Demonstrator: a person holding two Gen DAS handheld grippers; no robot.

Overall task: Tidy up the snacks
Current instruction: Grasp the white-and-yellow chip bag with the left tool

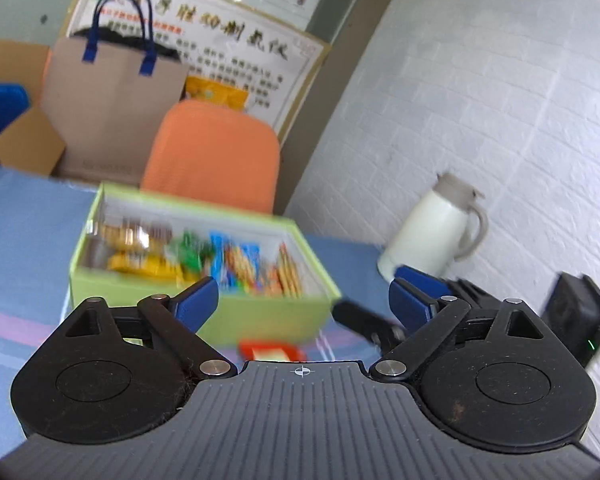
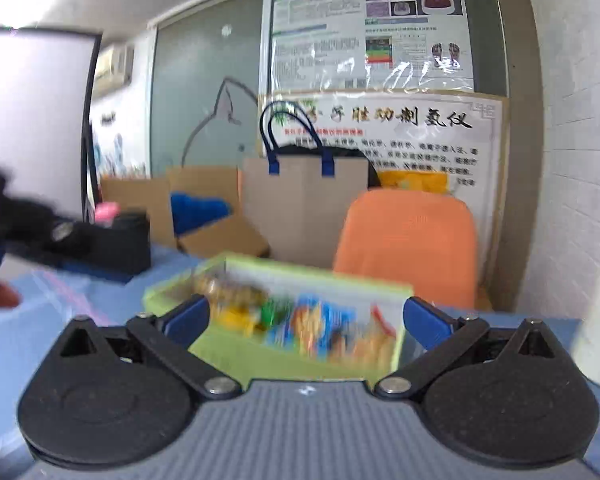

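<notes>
snacks (image 1: 204,256) fill green box (image 1: 204,312) beyond left gripper (image 1: 304,300).

Left gripper (image 1: 302,300) with blue fingers spread wide and empty, green snack box (image 1: 204,316) just ahead on the blue tablecloth (image 1: 24,256), packets (image 1: 236,264) filling it, red packet (image 1: 270,351) before the box, white thermos jug (image 1: 432,232) right of it, orange chair (image 1: 216,152) behind.

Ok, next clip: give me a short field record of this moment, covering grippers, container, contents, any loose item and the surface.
left gripper: open, empty
right gripper: open, empty
container: open light-green cardboard box, on the table
contents: blurred snack packets in yellow, green, blue and orange
loose item: small red-orange packet on the cloth in front of the box
surface: blue striped tablecloth
behind the box: orange chair
</notes>
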